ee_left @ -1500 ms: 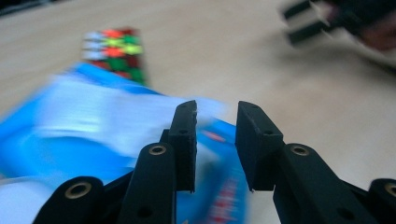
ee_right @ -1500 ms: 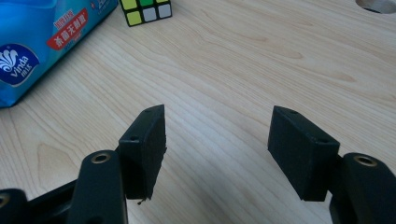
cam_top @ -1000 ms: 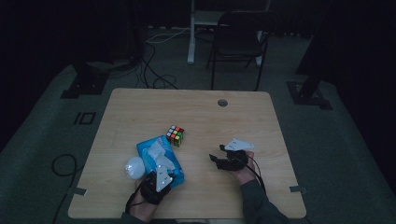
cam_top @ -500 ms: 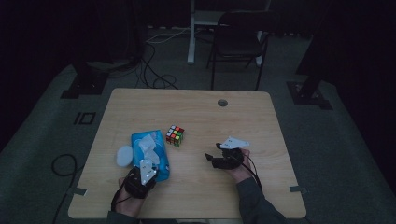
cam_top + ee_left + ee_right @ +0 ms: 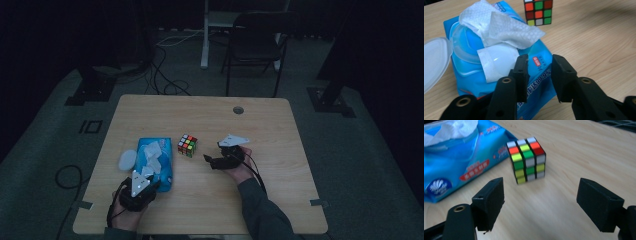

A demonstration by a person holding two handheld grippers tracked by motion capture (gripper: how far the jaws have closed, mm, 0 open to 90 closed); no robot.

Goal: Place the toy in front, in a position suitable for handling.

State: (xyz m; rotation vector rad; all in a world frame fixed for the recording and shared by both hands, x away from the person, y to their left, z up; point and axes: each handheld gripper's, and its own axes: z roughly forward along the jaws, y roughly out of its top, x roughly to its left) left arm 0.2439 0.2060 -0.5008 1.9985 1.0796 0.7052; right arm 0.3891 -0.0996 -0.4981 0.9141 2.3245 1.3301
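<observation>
Right gripper (image 5: pixel 540 202) jaws just spread wide, nothing between them; cube (image 5: pixel 527 160) at its 12 o'clock on the table (image 5: pixel 280 130). Left gripper (image 5: pixel 537 75) part-open over the wipes pack (image 5: pixel 541 75), gripping nothing. Risk: off-centre close knocks the cube away.

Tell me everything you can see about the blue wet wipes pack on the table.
The wet wipes pack is a soft, glossy blue plastic packet with printed labels, lying flat on the wooden table, left of the puzzle cube. Its round translucent lid is flipped open sideways, the white seal sticker is peeled back, and a crumpled white wipe sticks out.
</observation>
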